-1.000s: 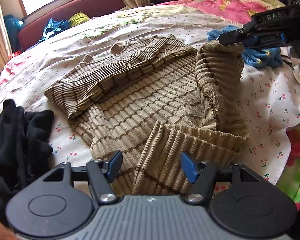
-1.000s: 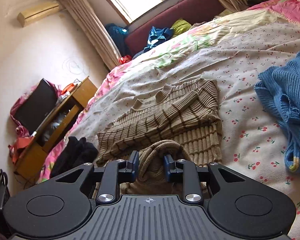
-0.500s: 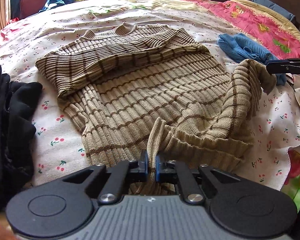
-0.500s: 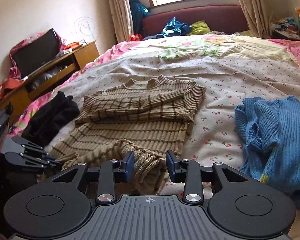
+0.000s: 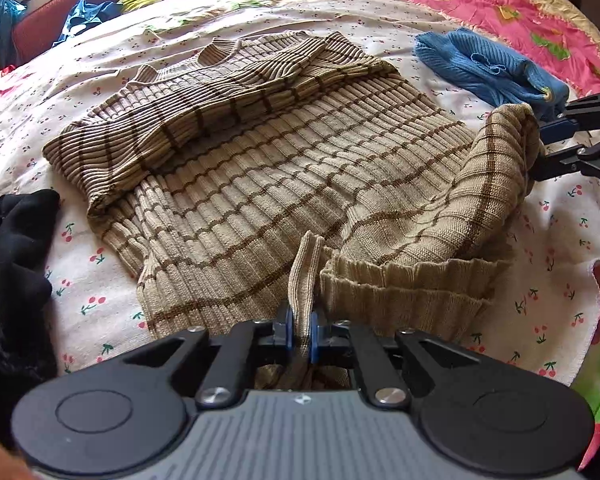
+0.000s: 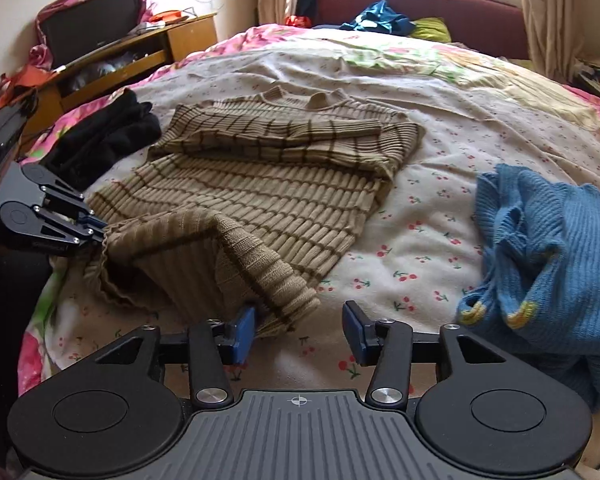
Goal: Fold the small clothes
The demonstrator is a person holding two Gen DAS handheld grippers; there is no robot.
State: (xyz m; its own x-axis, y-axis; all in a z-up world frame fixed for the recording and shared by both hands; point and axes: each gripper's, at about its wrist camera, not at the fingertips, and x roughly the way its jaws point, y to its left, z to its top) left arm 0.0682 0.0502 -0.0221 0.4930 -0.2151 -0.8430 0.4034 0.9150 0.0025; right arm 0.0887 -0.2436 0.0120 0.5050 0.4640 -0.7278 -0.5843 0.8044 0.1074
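On bed (image 5: 100, 280), left fingers (image 5: 288, 330) now pinch sweater (image 5: 300, 184) hem; right fingers (image 6: 242, 334) spreading, fold released.

The middle of the bed (image 6: 440, 92) is taken up by the sweater (image 5: 284, 168), its near hem bunched up into a ridge. A bare strip of sheet is left between the sweater and the blue knit (image 6: 540, 248) at the right edge. The left edge is blocked by black clothes (image 6: 104, 136), touching the sweater's side. Beyond the sweater's collar, open sheet is left up to the headboard (image 6: 420, 4), where more clothes are piled.
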